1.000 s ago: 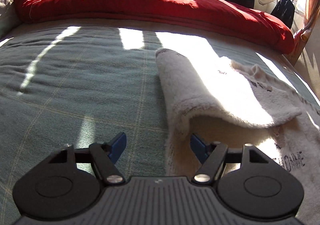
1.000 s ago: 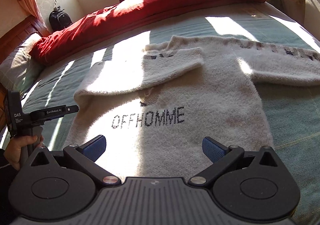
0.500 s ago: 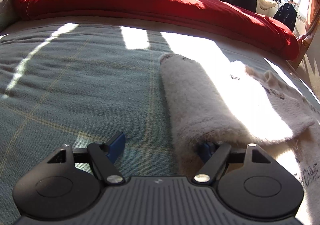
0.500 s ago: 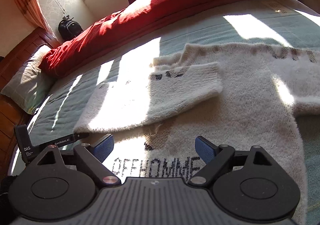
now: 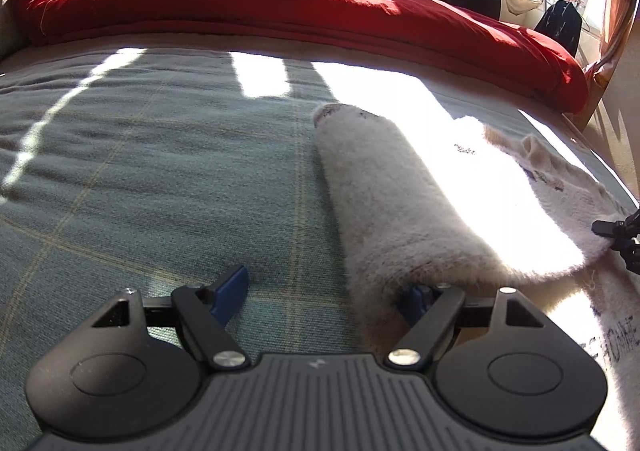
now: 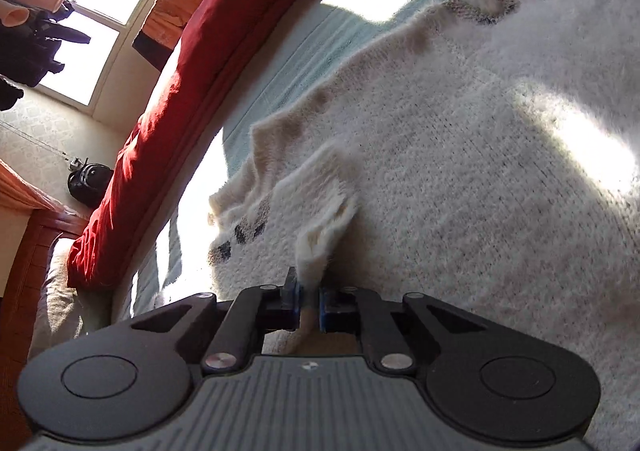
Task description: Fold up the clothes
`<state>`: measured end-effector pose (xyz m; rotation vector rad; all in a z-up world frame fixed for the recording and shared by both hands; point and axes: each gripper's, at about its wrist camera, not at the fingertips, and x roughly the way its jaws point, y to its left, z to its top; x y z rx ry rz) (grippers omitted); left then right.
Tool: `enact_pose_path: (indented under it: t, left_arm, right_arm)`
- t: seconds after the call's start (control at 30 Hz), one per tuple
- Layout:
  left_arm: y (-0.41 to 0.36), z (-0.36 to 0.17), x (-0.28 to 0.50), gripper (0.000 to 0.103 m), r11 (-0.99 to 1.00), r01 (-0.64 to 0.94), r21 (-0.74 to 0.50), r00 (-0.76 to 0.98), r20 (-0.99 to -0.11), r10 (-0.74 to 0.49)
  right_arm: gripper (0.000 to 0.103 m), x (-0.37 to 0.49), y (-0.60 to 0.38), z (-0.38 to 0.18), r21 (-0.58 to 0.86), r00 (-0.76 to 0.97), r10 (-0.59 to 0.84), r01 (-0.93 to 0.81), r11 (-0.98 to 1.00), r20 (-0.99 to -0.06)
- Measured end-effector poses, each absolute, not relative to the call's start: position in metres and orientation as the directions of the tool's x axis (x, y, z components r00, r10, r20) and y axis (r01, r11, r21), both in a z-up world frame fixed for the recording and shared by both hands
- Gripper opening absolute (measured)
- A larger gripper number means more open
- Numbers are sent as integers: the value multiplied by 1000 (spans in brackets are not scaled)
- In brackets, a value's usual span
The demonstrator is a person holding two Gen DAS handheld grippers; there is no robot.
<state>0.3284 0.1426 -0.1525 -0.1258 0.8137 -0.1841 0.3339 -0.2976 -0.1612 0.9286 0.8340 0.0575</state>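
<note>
- Sweater (image 5: 400, 187) is lying flat on the green plaid bedspread (image 5: 160, 171), cream and fuzzy, with one sleeve (image 5: 472, 211) folded across the body; sun is blowing out most of that fold.
- Left gripper (image 5: 324, 291) is sitting wide open, low at the sweater's left edge.
  - Left blue pad (image 5: 230, 293) is hanging over bare bedspread, touching no knit.
  - Right pad (image 5: 416, 297) is sitting under the rolled edge of the fold, mostly hidden by pile; cannot tell whether it is pressing the fabric.
  - Nothing is being gripped on this side.
- Right gripper (image 6: 308, 305) is closed nearly all the way, pads pinching a thin ridge of knit.
  - The pinched fabric (image 6: 320, 247) is standing up as a small peak just ahead of the pads, at the end of the folded sleeve.
  - Camera is rolled hard, so the bed is reading as tilted.
- In the left wrist view, the right gripper's black tip (image 5: 620, 233) is showing at the frame's right edge, touching the sleeve end.
- Dark printed lettering (image 5: 616, 343) is partly showing on the sweater's chest, bottom right of the left view.
- Red duvet (image 5: 280, 3) is bunched along the far side of the bed, well apart from the sweater.
</note>
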Motion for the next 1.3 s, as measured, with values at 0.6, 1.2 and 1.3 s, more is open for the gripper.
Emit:
enact_pose_path:
  t: [0.6, 1.2, 1.3]
  left_arm:
    - [154, -120, 315, 75, 955, 215, -203, 622, -726, -294]
    - [89, -131, 366, 69, 906, 331, -264, 533, -740, -410]
    - [95, -131, 363, 68, 899, 348, -266, 541, -726, -425]
  right_arm:
    - [23, 314, -281, -126, 450, 631, 186, 288, 845, -753]
    - [29, 342, -186, -122, 178, 594, 225, -138, 974, -772]
    - [29, 339, -196, -127, 219, 602, 257, -137, 966, -756]
